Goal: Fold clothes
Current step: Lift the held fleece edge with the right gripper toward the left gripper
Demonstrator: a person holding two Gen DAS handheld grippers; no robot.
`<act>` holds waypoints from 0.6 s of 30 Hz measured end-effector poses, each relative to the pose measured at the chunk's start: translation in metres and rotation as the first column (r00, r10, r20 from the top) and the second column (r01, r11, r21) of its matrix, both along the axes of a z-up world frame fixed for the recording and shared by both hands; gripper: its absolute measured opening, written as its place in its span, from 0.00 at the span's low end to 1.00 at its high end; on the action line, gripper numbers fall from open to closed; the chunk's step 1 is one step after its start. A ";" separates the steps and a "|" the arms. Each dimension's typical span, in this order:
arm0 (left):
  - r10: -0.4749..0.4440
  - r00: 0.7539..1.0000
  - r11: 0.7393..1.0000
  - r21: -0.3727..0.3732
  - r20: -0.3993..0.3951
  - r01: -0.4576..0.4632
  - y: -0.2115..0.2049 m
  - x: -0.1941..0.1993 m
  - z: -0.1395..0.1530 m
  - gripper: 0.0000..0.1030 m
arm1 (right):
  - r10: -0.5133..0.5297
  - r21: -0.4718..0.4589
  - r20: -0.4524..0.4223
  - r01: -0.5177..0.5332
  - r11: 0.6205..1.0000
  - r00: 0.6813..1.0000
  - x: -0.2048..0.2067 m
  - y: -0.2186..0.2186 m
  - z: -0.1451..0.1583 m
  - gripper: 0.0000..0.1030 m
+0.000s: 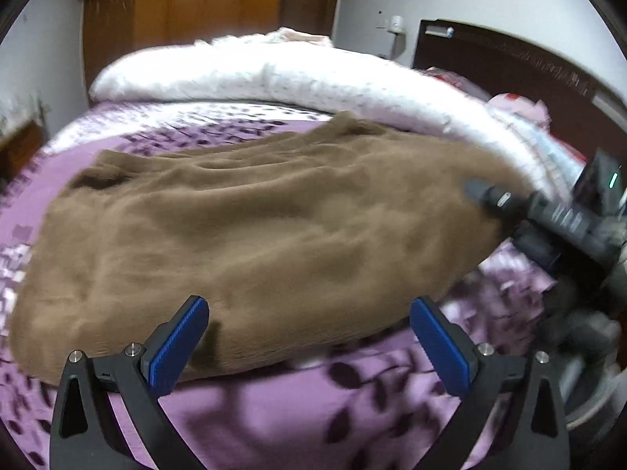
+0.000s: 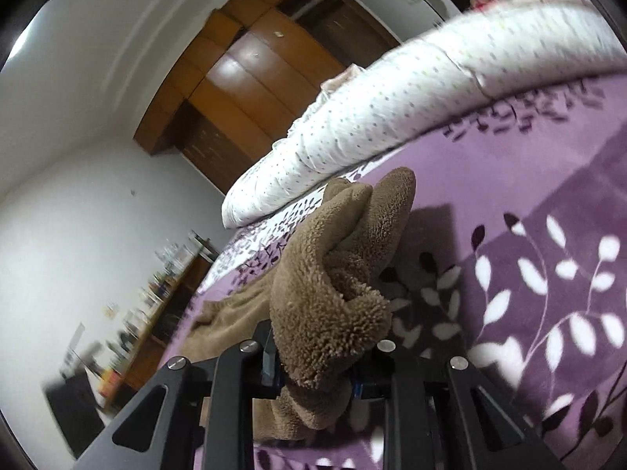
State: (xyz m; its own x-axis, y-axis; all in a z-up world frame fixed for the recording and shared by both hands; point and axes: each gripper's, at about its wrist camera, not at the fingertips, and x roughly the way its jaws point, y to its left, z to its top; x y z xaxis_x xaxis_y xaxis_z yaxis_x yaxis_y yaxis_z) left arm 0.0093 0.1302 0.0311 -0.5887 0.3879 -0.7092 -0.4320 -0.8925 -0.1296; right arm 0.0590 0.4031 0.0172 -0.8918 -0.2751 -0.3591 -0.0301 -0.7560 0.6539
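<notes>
A brown fleece garment lies spread over the purple leaf-print bedspread. My left gripper is open at the garment's near edge, blue pads wide apart with nothing between them. At the right of the left wrist view, my right gripper holds the garment's right end raised off the bed. In the right wrist view my right gripper is shut on a bunched fold of the brown garment, which hides the fingertips. The rest of the cloth trails down to the bed.
A white dotted duvet is rolled along the far side of the bed. A dark headboard and pink pillows are at the right. A wooden wardrobe stands behind. A cluttered desk lines the wall.
</notes>
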 end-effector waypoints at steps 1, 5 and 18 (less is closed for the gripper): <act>-0.008 1.000 1.000 0.019 0.024 0.007 0.003 -0.003 0.003 1.00 | 0.003 0.009 -0.004 -0.003 1.000 1.000 0.001 -0.002 -0.001 0.24; -0.043 0.992 0.995 0.094 0.117 0.033 0.013 -0.015 0.014 1.00 | -0.002 0.067 -0.025 0.004 0.998 1.000 0.007 -0.009 -0.002 0.24; -0.166 0.924 0.976 0.192 0.345 0.104 0.054 -0.051 0.036 1.00 | 0.082 0.478 -0.148 -0.002 0.879 0.986 0.023 -0.087 0.000 0.24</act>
State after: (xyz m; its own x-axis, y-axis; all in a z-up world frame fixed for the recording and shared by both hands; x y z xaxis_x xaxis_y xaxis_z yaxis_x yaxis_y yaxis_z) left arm -0.0422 0.1837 0.0675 -0.2423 0.5765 -0.7803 -0.4443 -0.7809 -0.4390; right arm 0.0824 0.3166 0.0171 -0.9392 -0.1461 -0.3106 0.0822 -0.9743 0.2096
